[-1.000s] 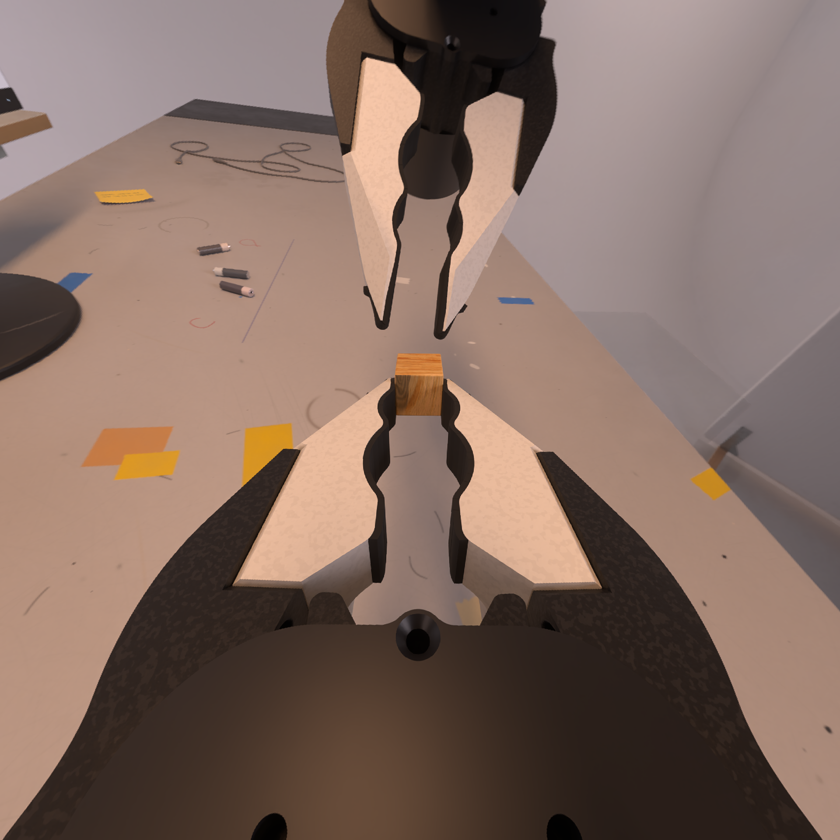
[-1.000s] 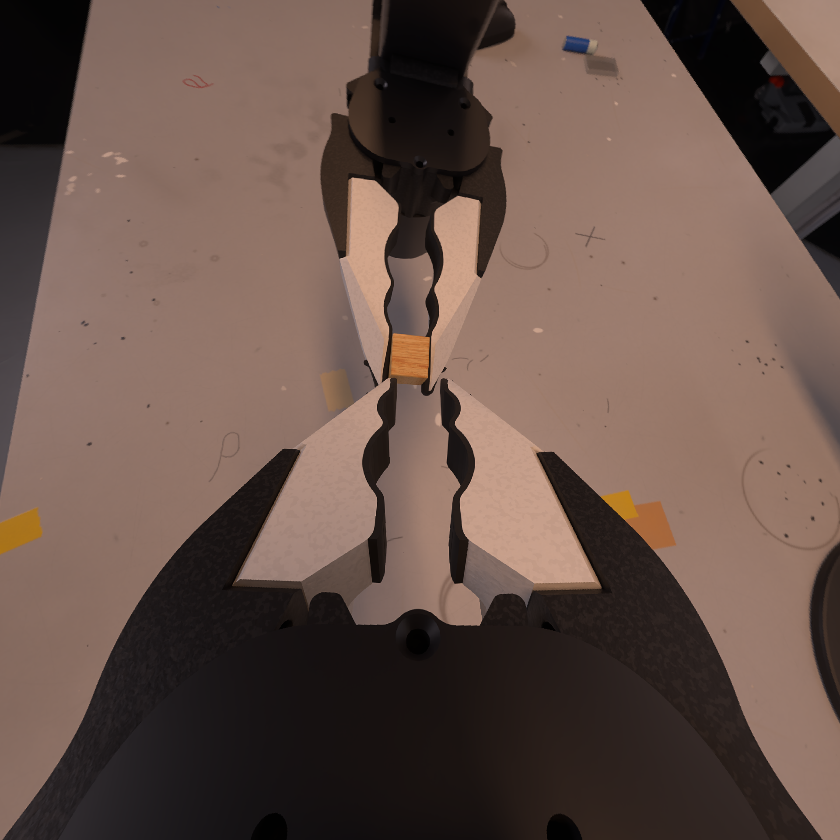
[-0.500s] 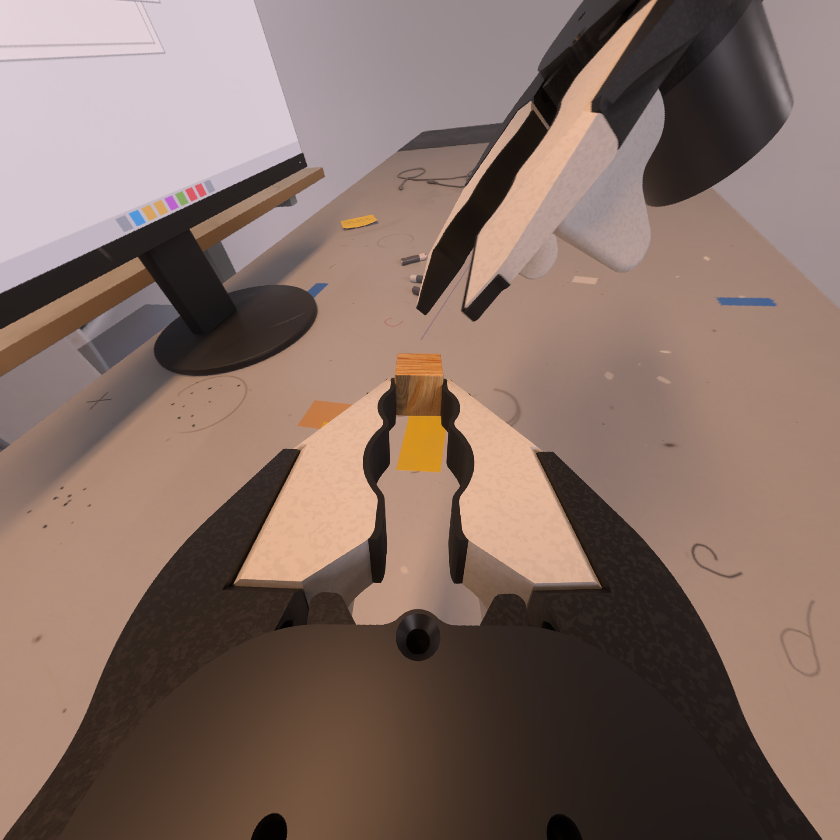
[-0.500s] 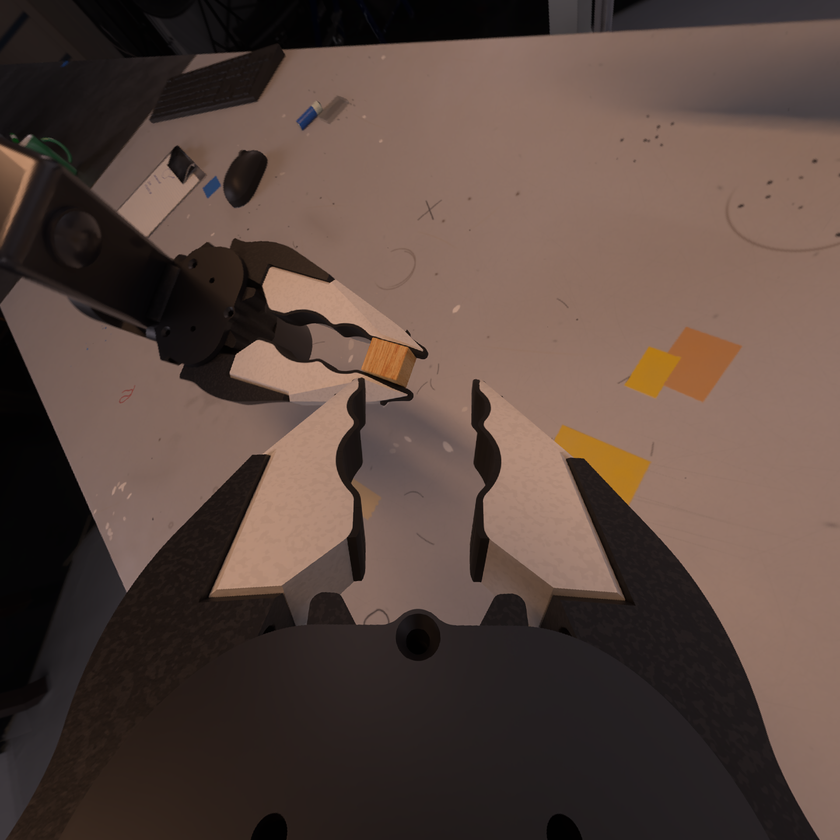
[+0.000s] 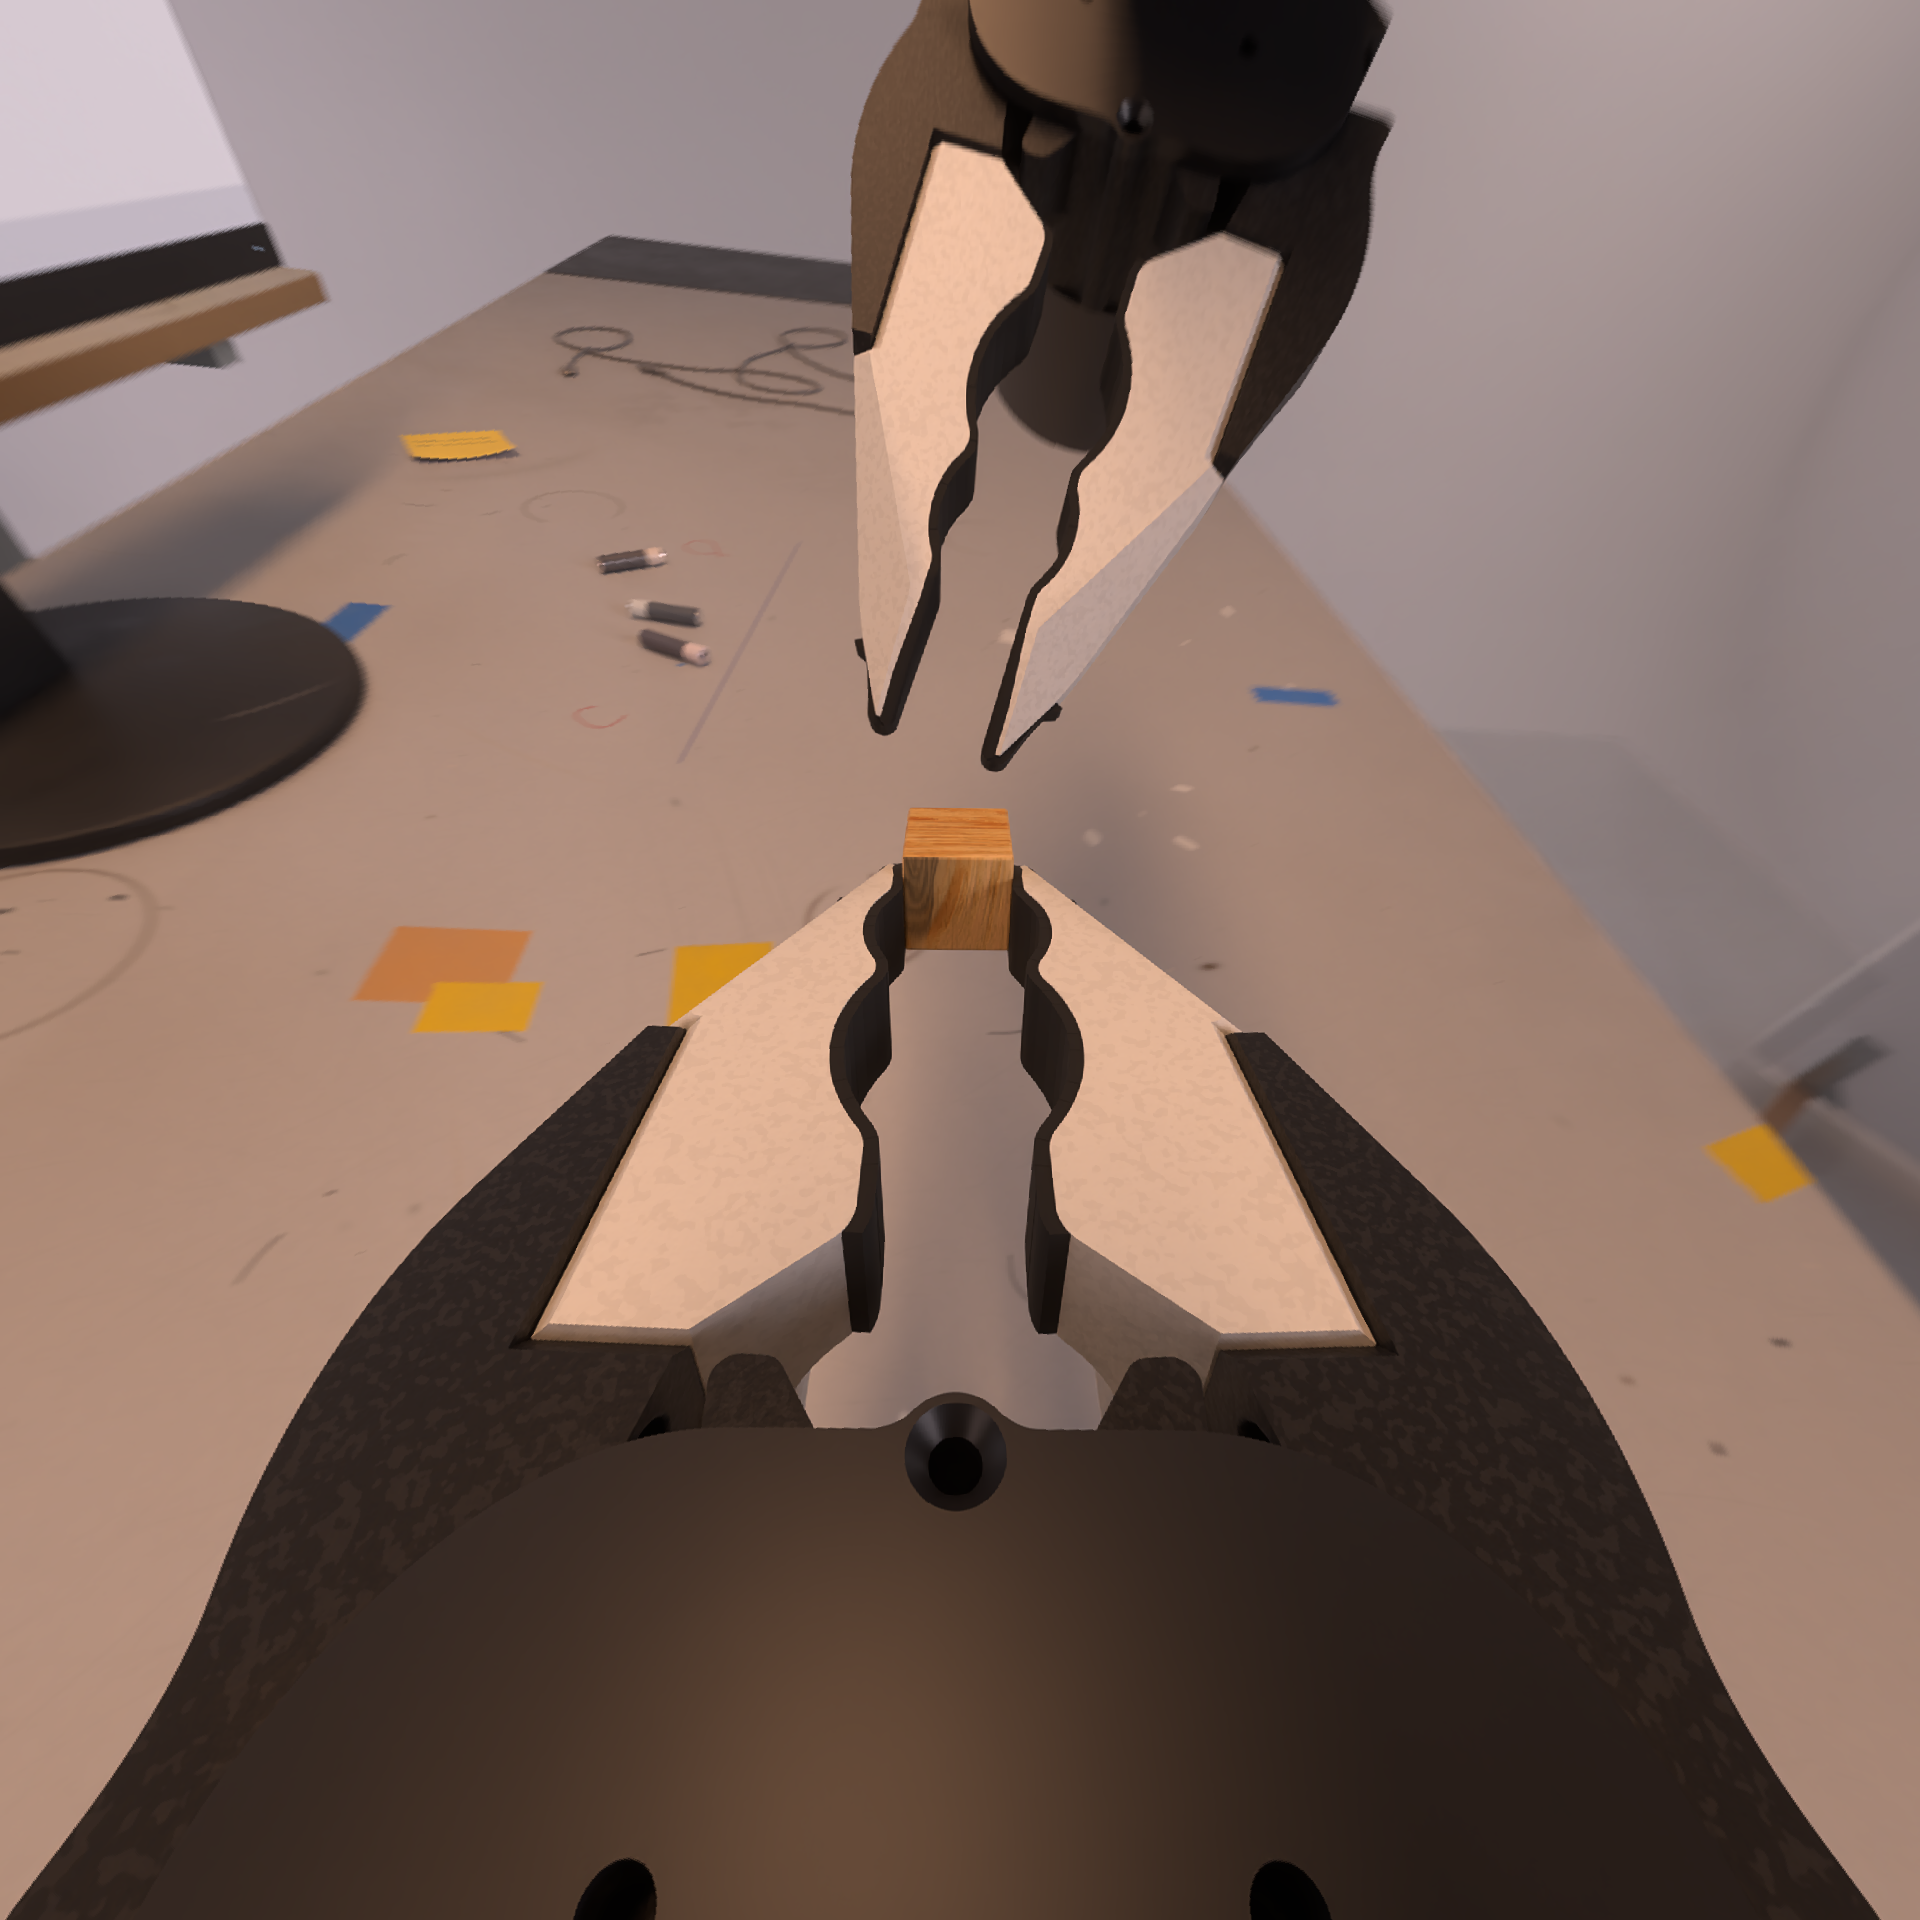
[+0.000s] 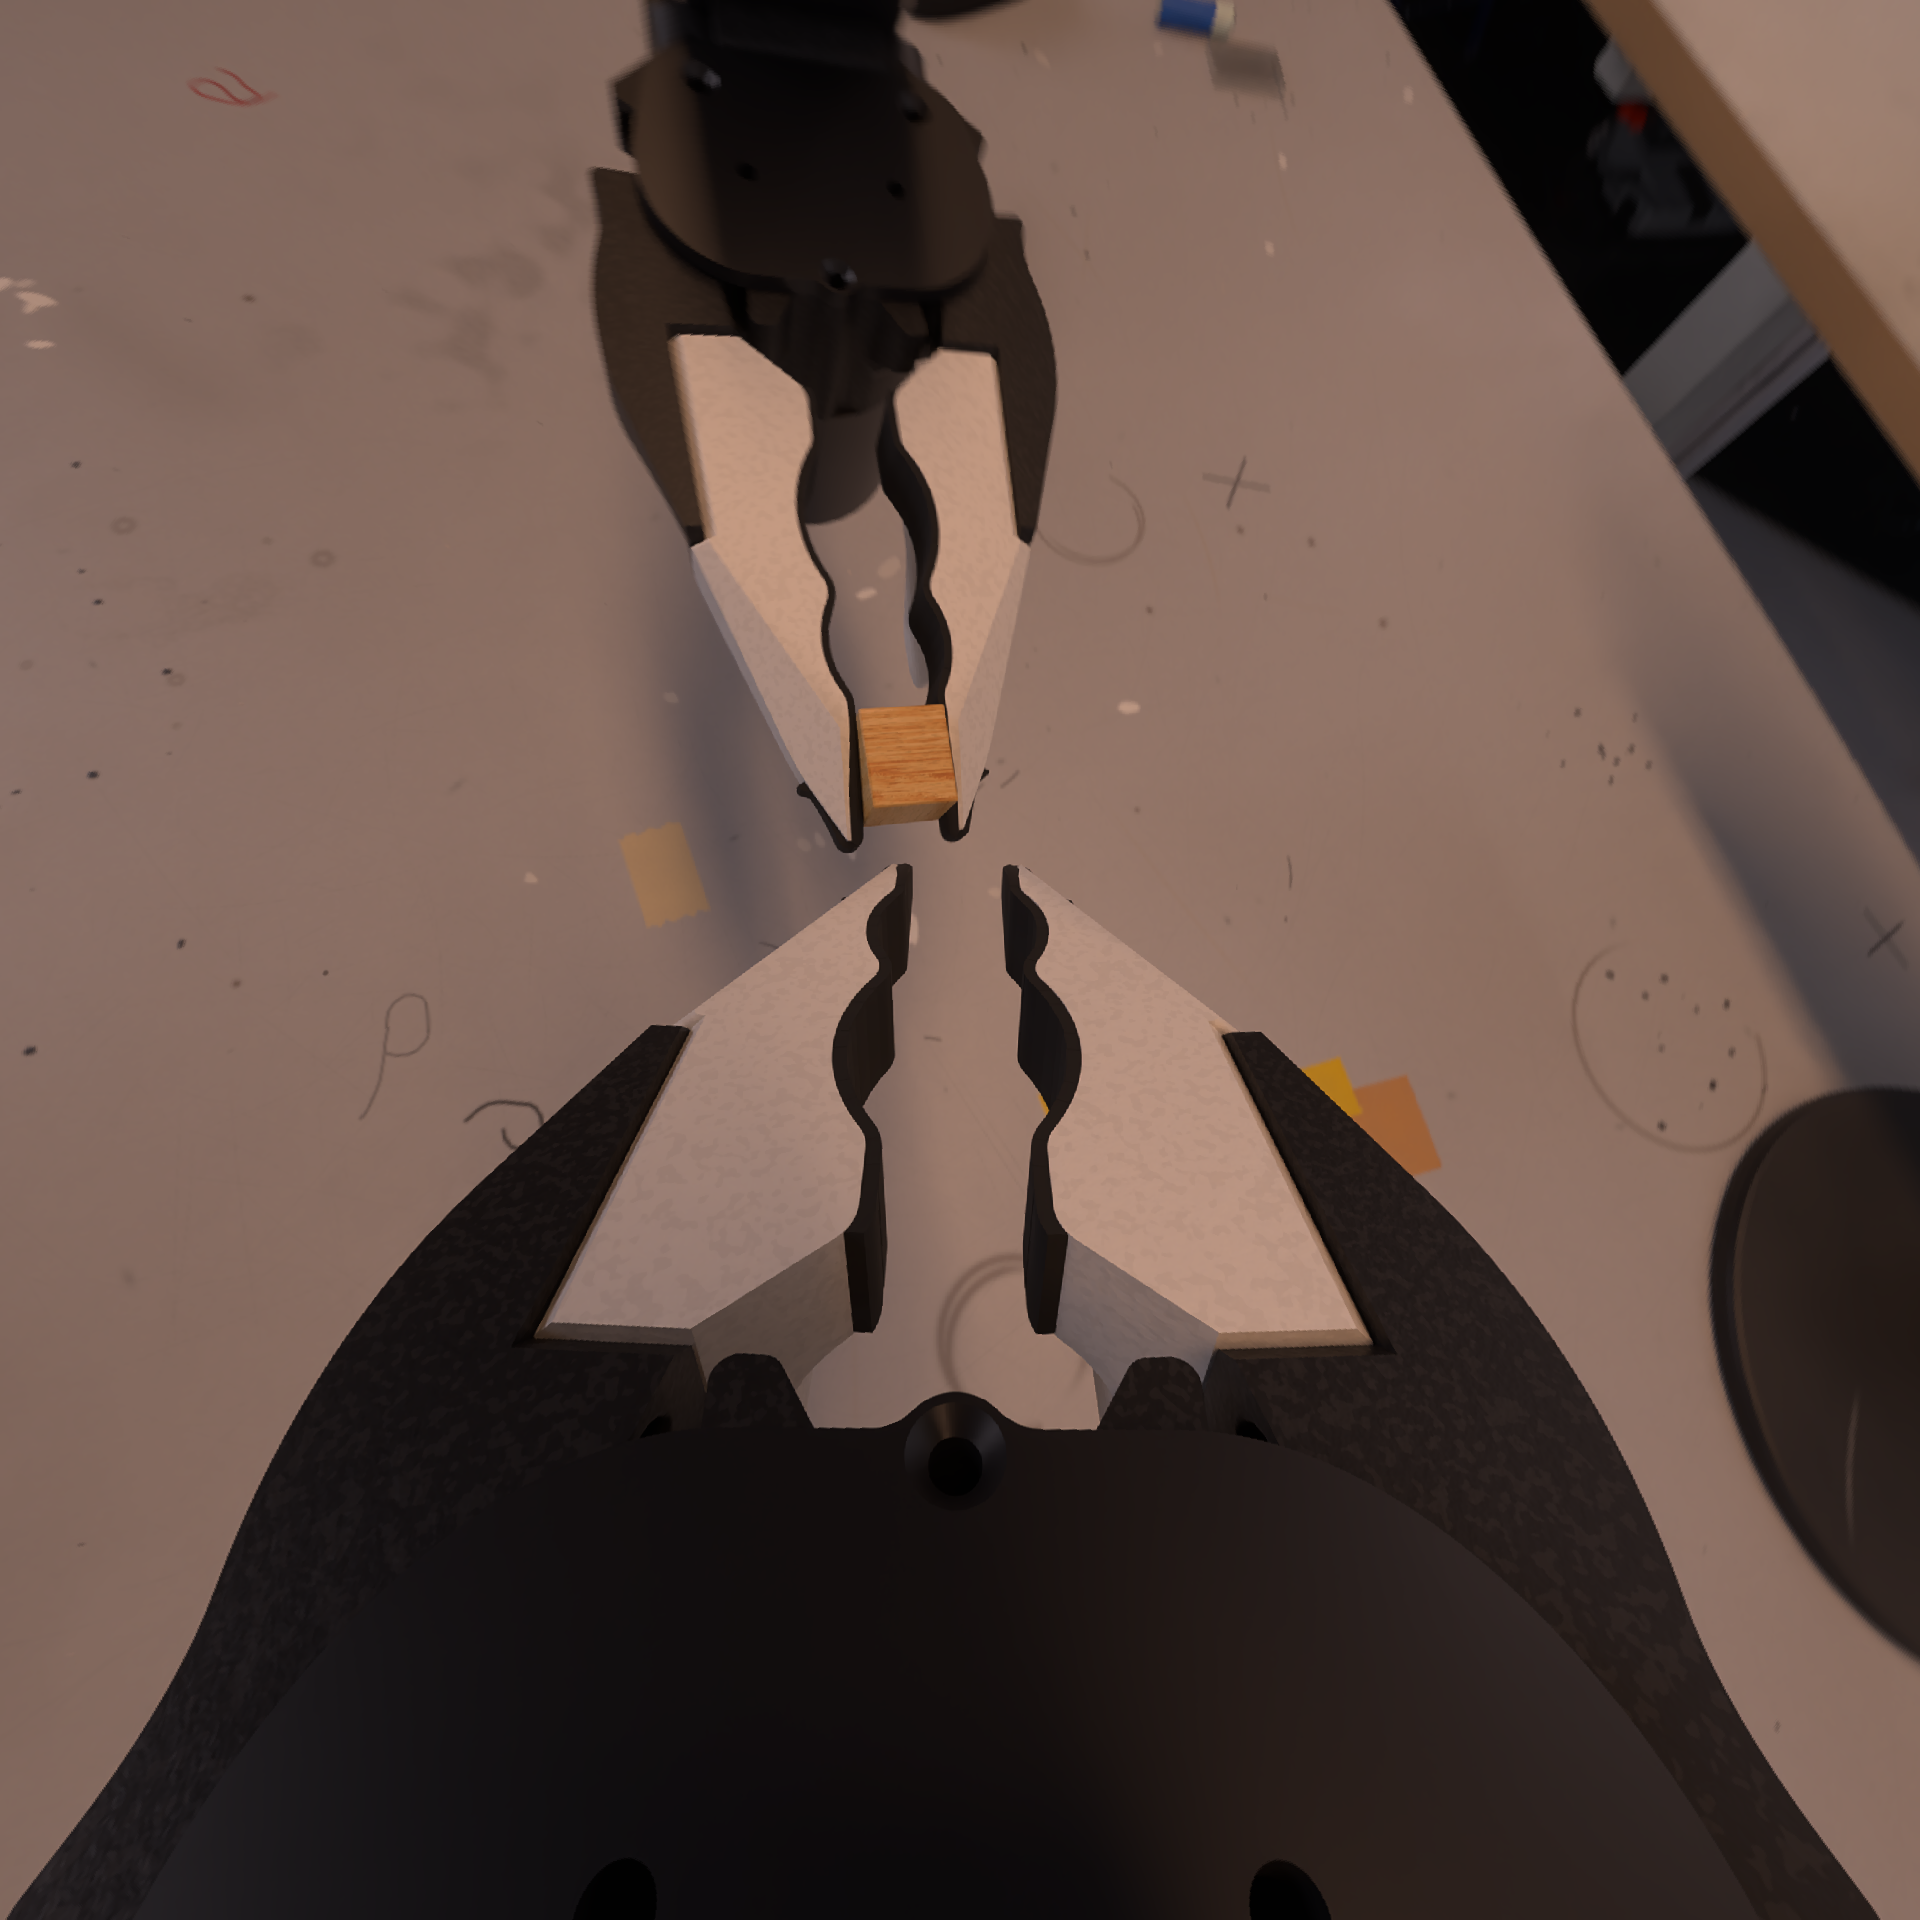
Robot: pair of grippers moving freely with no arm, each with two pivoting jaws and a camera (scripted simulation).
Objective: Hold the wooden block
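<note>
A small wooden block is clamped between the fingertips of my left gripper, which holds it above the tan table. My right gripper faces it tip to tip, slightly higher and a short gap away. Its jaws stand apart by about the block's width, and nothing is between them. In the right wrist view, the block sits in the left gripper, just beyond the tips of my open right gripper.
A black monitor base stands at the left. Three short markers, a cable and orange and yellow tape patches lie on the table. The table's edge runs along the right.
Half a second ago both grippers were swung aside and the right jaws were wider. Now they face each other in line again. The block stayed in the left gripper.
</note>
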